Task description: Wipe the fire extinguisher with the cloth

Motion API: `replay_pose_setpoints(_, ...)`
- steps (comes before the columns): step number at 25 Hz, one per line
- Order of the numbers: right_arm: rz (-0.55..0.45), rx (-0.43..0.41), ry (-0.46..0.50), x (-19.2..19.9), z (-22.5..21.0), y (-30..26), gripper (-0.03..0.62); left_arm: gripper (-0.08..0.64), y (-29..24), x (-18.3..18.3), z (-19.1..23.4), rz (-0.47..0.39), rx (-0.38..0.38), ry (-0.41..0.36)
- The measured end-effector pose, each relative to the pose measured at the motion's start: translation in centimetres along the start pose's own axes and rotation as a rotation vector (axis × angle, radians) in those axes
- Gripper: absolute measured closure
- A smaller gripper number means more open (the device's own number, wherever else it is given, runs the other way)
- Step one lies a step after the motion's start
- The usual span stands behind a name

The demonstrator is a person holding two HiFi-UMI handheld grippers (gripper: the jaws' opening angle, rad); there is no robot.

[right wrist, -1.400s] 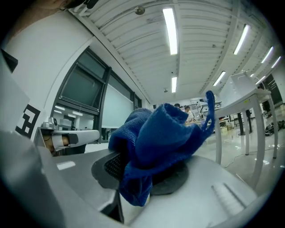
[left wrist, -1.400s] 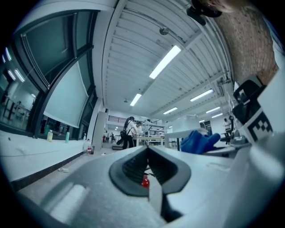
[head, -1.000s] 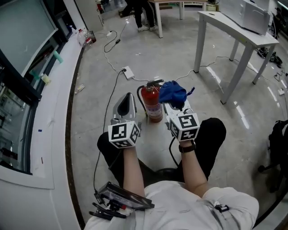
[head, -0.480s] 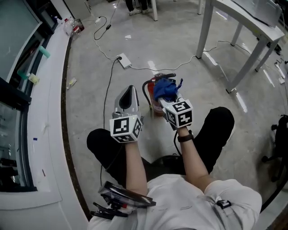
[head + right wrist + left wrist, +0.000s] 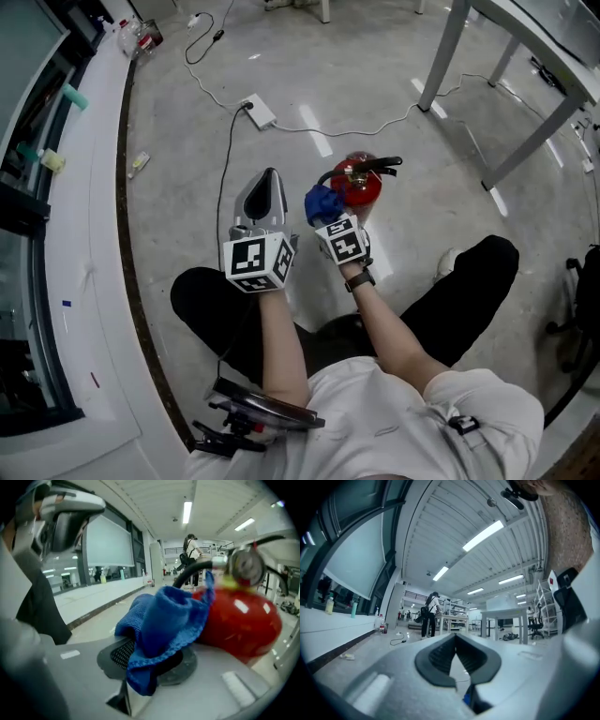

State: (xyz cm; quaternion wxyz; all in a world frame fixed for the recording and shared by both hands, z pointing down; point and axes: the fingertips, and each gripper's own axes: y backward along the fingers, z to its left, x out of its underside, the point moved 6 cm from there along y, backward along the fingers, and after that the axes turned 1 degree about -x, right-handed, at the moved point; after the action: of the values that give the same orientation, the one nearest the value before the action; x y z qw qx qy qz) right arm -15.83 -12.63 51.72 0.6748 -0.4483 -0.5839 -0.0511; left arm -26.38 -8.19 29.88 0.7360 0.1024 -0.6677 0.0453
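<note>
**Cloth clamped against the extinguisher's shoulder**

Head view: the fire extinguisher (image 5: pixel 361 185) stands on the grey floor (image 5: pixel 187 178) ahead of the person's knees. The blue cloth (image 5: pixel 321 201) touches its left side. Right gripper (image 5: pixel 328 216) is behind the cloth and left gripper (image 5: pixel 266 186) is just beside it, off the cylinder. Both cubes show black-and-white square markers, and no print is readable. There is bare floor out to the white ledge (image 5: pixel 89 234). The power strip (image 5: pixel 260 112) and table leg (image 5: pixel 446 52) are well apart.

Left gripper view: left gripper (image 5: pixel 455 641) has its ribbed pads meeting at the tips with nothing held. A table (image 5: pixel 506 615) and a standing person (image 5: pixel 431 613) are seen far off.

Right gripper view: right gripper (image 5: pixel 150 665) is clamped on the bunched cloth (image 5: pixel 164 620), which presses against the red body (image 5: pixel 241 620) below the gauge (image 5: pixel 246 564).
</note>
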Motion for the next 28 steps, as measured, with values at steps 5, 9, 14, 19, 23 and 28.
replay_pose_setpoints(5,0.203,0.095,0.007,9.3,-1.9,-5.0,0.489,0.565,-1.5,2.2,1.6,0.05,-0.023,0.022)
replay_pose_setpoints(9,0.296,0.124,-0.229,17.2,-3.9,-9.4,0.488,0.565,-2.6,4.7,2.8,0.1,-0.034,0.047)
replay_pose_setpoints(14,0.358,0.169,-0.695,23.9,-6.1,-13.6,0.482,0.565,-3.4,7.1,3.6,0.171,-0.039,0.06)
replay_pose_setpoints(19,0.456,0.145,-0.771,27.3,-7.3,-14.4,0.476,0.561,-3.5,7.8,3.6,0.203,-0.038,0.05)
replay_pose_setpoints(23,0.457,0.032,-0.595,24.9,-5.9,-11.9,0.476,0.561,-3.8,7.5,3.6,0.178,-0.044,0.069)
replay_pose_setpoints(28,0.121,-0.106,-0.375,13.6,-2.6,-2.5,0.476,0.561,-3.4,7.1,3.5,0.16,-0.074,0.088)
